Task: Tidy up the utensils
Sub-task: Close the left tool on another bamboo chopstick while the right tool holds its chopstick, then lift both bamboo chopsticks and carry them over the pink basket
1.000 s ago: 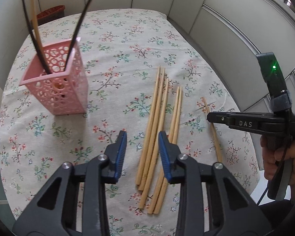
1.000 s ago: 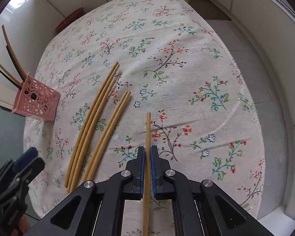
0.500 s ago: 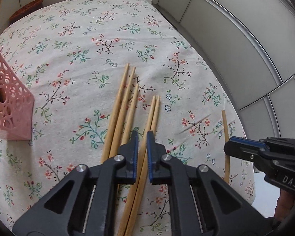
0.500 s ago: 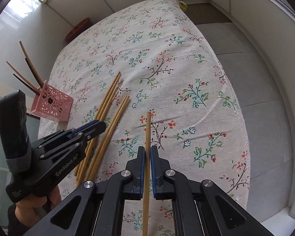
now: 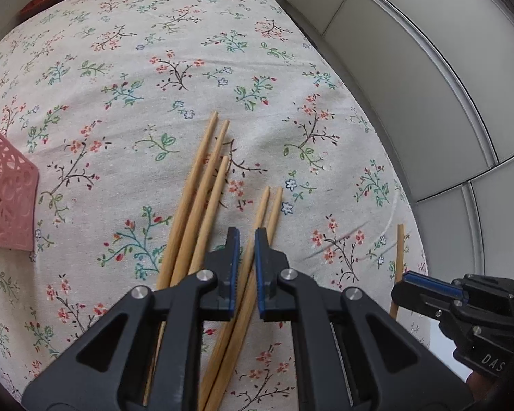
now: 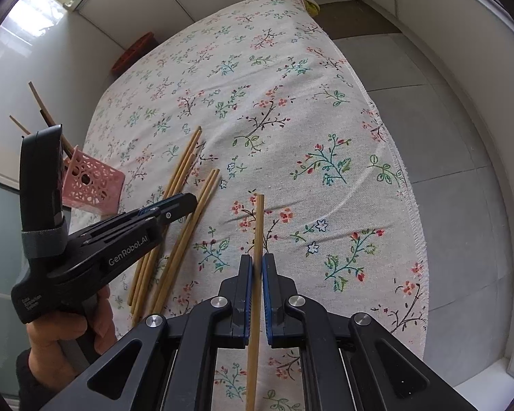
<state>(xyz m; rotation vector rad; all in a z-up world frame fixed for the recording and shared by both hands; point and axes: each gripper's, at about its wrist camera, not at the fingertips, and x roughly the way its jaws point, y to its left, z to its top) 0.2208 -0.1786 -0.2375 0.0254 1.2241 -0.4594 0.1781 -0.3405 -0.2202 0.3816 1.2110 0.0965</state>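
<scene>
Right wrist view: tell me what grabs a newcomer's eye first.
The right claw is shut on a single bamboo chopstick above the floral tablecloth. To its left, the left claw sits over the loose chopsticks, with a pink holder beyond.

Six light wooden chopsticks were counted out of the holder: a group of three point(image 5: 202, 185) and a pair point(image 5: 264, 219) lay side by side on the floral cloth point(image 5: 174, 68) near the middle of the tabletop, and a single one point(image 6: 258, 239) sat nearer its right edge. One pink perforated holder point(image 6: 92, 185) stood toward the left edge with several dark and tan sticks point(image 6: 41, 109) in it, their exact number unclear. Two tongs point(image 5: 245, 250) point(image 6: 255, 274) were in the scene. One reddish basket point(image 6: 135, 53) sat beyond the far edge.
</scene>
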